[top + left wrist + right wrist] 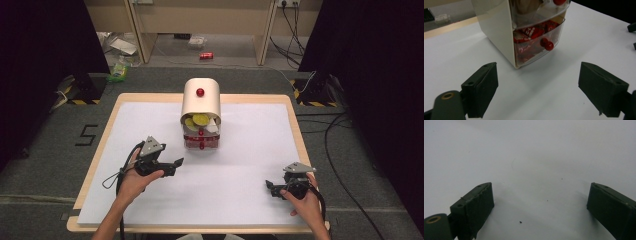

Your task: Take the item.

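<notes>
A white surface (240, 150) with a pale wooden rim sits on grey carpet, with dark curtains on both sides and desk legs beyond it. Toward the far middle of the surface stands a small cream drawer cabinet (201, 102) with a rounded top and a red knob on its upper front. Its upper drawer (200, 121) is pulled out toward the person and shows yellow-green round pieces inside; below it a clear lower drawer (537, 41) with a red knob (548, 45) holds red packets. The left gripper (176, 163) is held in the person's left hand in front of the cabinet and to its left, pointing toward it, near but not touching; its fingers (481, 87) stand wide apart with nothing between them. The right gripper (269, 186) is well apart from the cabinet, in front and to its right, low over the bare surface, its fingers (477, 206) likewise spread and empty.
</notes>
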`<state>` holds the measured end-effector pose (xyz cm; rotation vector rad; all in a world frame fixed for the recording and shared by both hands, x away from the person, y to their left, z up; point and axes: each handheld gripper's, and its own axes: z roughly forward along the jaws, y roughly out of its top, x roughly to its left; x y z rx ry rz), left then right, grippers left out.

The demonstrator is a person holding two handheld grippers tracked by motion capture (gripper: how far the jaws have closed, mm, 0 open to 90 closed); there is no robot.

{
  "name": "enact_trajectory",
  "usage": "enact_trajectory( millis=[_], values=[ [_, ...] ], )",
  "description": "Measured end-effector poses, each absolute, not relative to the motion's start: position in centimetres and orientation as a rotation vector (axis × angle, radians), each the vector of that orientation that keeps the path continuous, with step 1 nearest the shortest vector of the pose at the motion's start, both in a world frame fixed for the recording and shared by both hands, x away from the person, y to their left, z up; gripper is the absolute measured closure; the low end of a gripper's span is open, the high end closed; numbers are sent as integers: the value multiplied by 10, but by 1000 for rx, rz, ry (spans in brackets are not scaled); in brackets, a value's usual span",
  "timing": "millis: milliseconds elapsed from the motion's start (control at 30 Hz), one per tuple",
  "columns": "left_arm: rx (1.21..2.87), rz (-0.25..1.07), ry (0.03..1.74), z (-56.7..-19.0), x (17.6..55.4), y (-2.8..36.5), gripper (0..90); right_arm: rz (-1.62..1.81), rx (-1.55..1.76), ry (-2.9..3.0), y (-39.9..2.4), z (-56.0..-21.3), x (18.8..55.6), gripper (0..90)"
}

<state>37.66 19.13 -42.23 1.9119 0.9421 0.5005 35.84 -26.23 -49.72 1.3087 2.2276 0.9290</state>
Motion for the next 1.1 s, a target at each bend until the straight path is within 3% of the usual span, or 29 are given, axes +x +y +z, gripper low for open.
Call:
enact_trajectory(
  millis=[767,1100],
  values=[
    [1935,519,781,-364,395,148,193,930,1310,2228,-262,-497,359,74],
    [1957,535,766,-357,407,133,209,930,1310,2228,-262,-497,359,73]
  ],
)
